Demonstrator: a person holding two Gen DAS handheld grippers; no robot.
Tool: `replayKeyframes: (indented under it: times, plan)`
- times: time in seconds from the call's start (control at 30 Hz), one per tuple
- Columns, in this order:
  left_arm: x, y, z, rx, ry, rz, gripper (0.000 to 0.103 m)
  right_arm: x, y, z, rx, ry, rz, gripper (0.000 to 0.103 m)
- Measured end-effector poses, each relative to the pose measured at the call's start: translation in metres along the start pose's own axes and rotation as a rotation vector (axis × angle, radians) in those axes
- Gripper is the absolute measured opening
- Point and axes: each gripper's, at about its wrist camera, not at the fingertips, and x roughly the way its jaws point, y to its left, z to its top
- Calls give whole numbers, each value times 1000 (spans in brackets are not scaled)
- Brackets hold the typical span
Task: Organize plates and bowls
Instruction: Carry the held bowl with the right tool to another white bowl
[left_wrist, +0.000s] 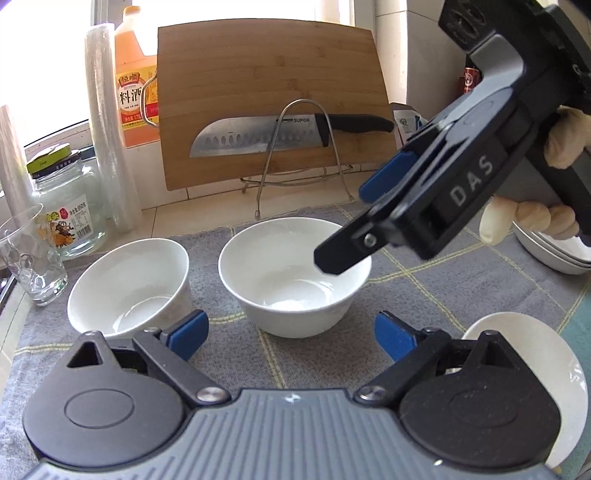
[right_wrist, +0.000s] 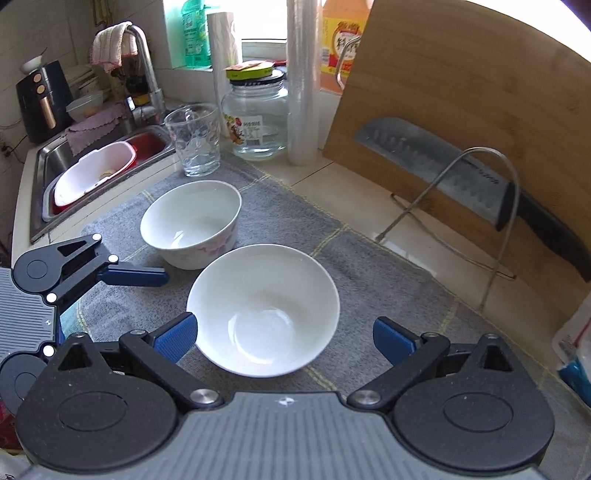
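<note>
The knife (left_wrist: 280, 134) leaning on the cutting board (left_wrist: 266, 74) carries the brand "SUPOR" on its blade, just ahead of the black handle; in the right wrist view that print is too blurred to read. The right gripper (left_wrist: 345, 225) shows the raised letters "DAS" on its black side. The orange bottle (left_wrist: 135, 85) by the window has a label with the large Chinese characters "料酒"; the smaller print and figures under them cannot be made out. The glass jar (left_wrist: 68, 210) bears a picture label with small print, unreadable in both views.
</note>
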Motion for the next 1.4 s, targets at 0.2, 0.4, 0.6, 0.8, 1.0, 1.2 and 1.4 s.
replayKeyframes:
  times: [0.2,0.4,0.6,0.8,1.0,1.2,1.4]
  plan:
    - [12,1,4,0,11,-18,96,21,-12,7,26,32,35,96]
    - [22,2,5,1,24,-25,94,32,-20,12,40,44,56,88]
    - [25,3,6,9,25,-36,92,40,-27,13,54,63,85,80]
    - [26,1,8,19,19,-40,88,42,-27,14,60,65,111,75]
    - [28,3,7,18,18,-36,85,43,-29,14,75,69,125,74]
    - [26,1,8,23,22,-37,85,40,-29,14,100,67,134,74]
    - [11,-4,13,54,8,-33,85,24,-21,13,82,60,138,74]
